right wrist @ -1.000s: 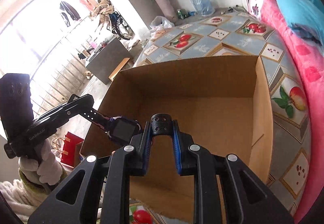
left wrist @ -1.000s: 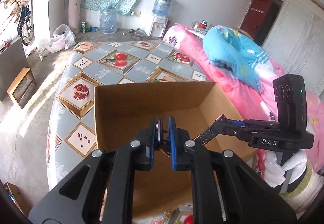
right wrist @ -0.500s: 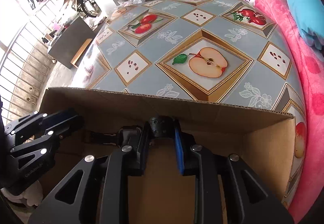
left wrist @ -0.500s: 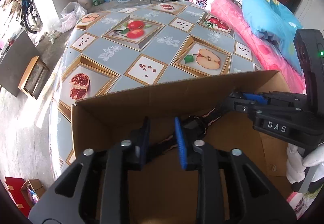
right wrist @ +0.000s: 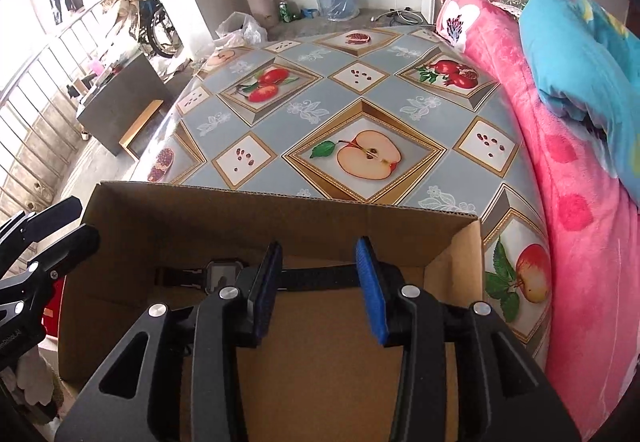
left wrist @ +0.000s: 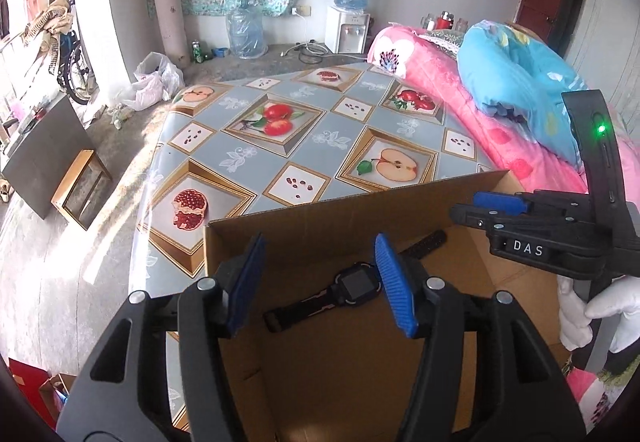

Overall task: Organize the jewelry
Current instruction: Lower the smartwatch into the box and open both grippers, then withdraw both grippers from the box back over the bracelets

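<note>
The left gripper [left wrist: 320,282] has its jaws spread wide and holds nothing; its blue pads [left wrist: 394,282] stand apart above the open box [left wrist: 320,220]. The right gripper [right wrist: 318,280] is likewise parted, jaws well open and empty, hovering over the same box. Under and between them a black watch [left wrist: 354,284] lies flat on the cardboard floor, its square face up and its strap stretched out to either side. From the right wrist view the watch [right wrist: 222,274] sits close to the far wall of the box, its band running across behind the right pads [right wrist: 370,290]. In the left wrist view the right gripper [left wrist: 492,208] reaches in over the box's right rim, gripped by a white-gloved hand [left wrist: 592,314], with a green light glowing on its upright body. In the right wrist view the left gripper [right wrist: 52,238] shows at the box's left edge. The box rests on a surface [right wrist: 360,98] covered with a grey cloth printed with apples, pomegranates and seeds. Beside it on the right runs a bed with a pink blanket [right wrist: 568,170] and a blue quilt [right wrist: 580,54] heaped on top. Against the back wall stand water bottles [left wrist: 246,30] and a dispenser [left wrist: 348,28].
</note>
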